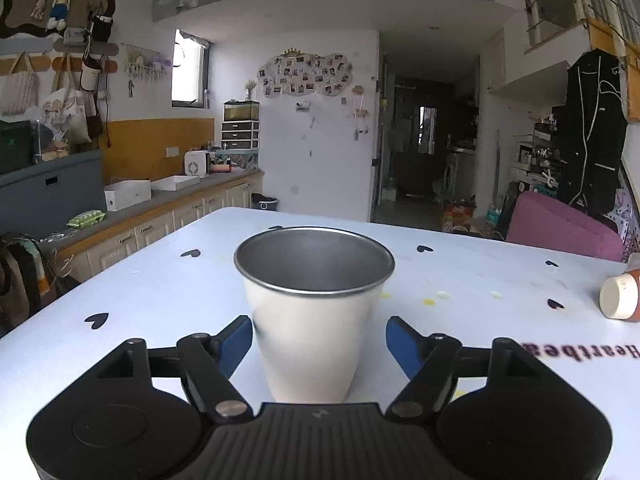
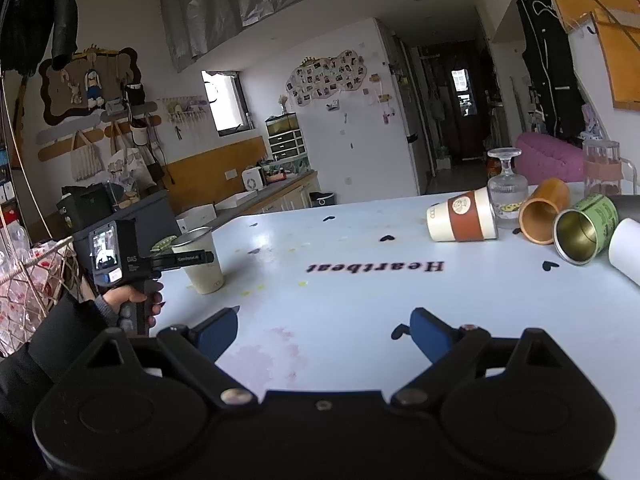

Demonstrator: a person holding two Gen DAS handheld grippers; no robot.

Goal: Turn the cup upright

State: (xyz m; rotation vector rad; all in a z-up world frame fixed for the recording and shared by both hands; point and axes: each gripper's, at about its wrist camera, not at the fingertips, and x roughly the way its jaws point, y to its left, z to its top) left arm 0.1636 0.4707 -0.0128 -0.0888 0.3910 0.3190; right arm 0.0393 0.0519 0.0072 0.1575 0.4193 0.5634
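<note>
Left wrist view: the left gripper [image 1: 319, 338] is spread wide with the cup [image 1: 314, 312] standing between its fingers, mouth up, axis vertical; whether the left pad touches its wall is unclear, the right pad stands apart. The cup sits toward the table's [image 1: 160, 292] near edge.

Right wrist view: the right gripper [image 2: 323, 334] is open and empty, well apart from the cup [image 2: 199, 260] near the table's left edge. The left gripper is the nearer; judging by this, the flip looks done.
</note>
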